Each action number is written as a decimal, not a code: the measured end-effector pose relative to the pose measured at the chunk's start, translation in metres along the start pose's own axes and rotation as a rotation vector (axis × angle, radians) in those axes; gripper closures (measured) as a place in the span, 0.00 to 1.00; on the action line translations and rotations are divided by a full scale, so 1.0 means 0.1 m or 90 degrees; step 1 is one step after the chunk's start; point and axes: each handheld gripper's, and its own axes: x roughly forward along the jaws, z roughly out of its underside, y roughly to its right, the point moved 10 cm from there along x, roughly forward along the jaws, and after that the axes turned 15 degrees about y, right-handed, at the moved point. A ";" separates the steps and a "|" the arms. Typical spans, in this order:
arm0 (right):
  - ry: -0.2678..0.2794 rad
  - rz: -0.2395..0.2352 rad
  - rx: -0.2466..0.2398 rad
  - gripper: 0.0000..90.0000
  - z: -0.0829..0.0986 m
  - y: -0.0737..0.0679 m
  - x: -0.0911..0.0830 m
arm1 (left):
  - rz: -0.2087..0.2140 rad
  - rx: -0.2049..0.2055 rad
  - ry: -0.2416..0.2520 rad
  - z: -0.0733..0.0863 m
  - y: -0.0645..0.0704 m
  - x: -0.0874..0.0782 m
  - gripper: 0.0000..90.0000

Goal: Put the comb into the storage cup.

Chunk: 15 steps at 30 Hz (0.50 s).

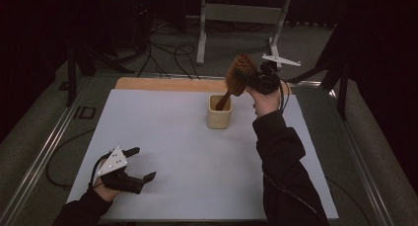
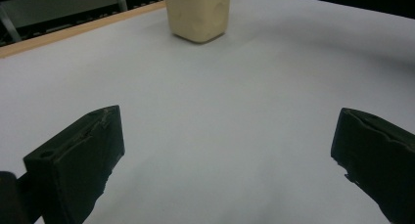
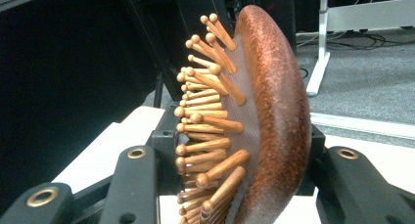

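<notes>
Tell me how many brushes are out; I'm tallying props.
1: the wooden hairbrush, its head clamped in the right gripper, handle tip inside the cream cup. The cup's inside is partly hidden.

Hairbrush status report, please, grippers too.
Right gripper shut on hairbrush head, handle end down in the cup. Left gripper open, idle near table's front edge. Nothing in the way.

White table sheet (image 1: 172, 152); floor cables (image 1: 167, 53); metal frame (image 1: 236, 14) behind.

The hairbrush (image 1: 240, 74) handle sits in the cup (image 1: 219, 118), far behind the left gripper (image 1: 143, 163).
</notes>
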 end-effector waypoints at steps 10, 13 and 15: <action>-0.010 0.001 0.001 0.58 0.10 0.02 0.05 | 0.000 -0.001 0.005 -0.01 0.00 0.00 0.00; -0.011 0.000 0.001 0.58 0.12 0.02 0.06 | 0.002 -0.002 0.008 -0.01 0.00 0.00 0.00; -0.015 0.002 0.004 0.58 0.16 0.02 0.08 | 0.004 -0.004 0.009 -0.01 0.00 0.00 0.00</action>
